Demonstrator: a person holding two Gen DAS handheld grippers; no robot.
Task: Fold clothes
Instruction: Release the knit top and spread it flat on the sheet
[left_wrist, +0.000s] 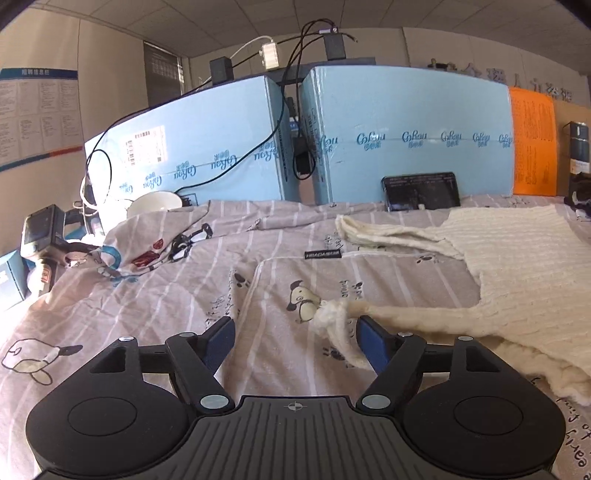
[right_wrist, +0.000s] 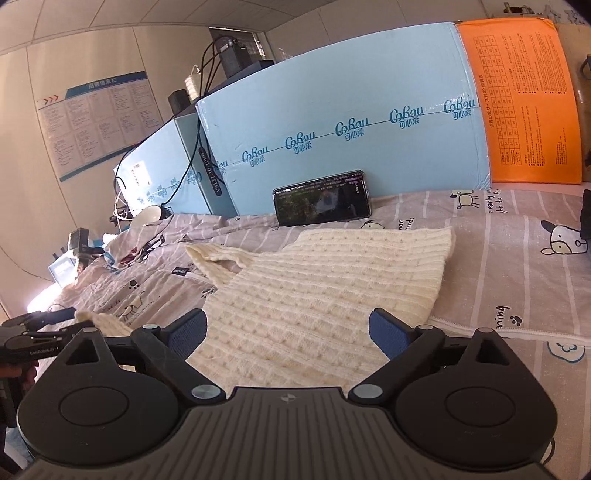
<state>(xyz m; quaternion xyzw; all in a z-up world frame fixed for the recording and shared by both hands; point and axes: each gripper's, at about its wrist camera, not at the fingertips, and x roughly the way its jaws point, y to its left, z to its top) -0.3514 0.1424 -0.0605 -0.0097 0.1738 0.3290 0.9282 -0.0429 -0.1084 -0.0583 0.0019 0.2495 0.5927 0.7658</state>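
The left gripper (left_wrist: 295, 338) and right gripper (right_wrist: 288, 334), both with jaws spread wide, hover over a cream sweater (right_wrist: 314, 295) lying flat on the sheet (left_wrist: 147, 295), gripping nothing.

The cream knitted top (left_wrist: 524, 266) runs off the right edge of the left wrist view, so its far side is unseen; in the right wrist view its near hem is hidden behind the right gripper (right_wrist: 288, 332). The wall poster (right_wrist: 99, 125) has print too small to read. The phone (right_wrist: 322, 198) screen is dark and blurred. The left gripper (right_wrist: 48, 325) is cut off at the right wrist view's left edge
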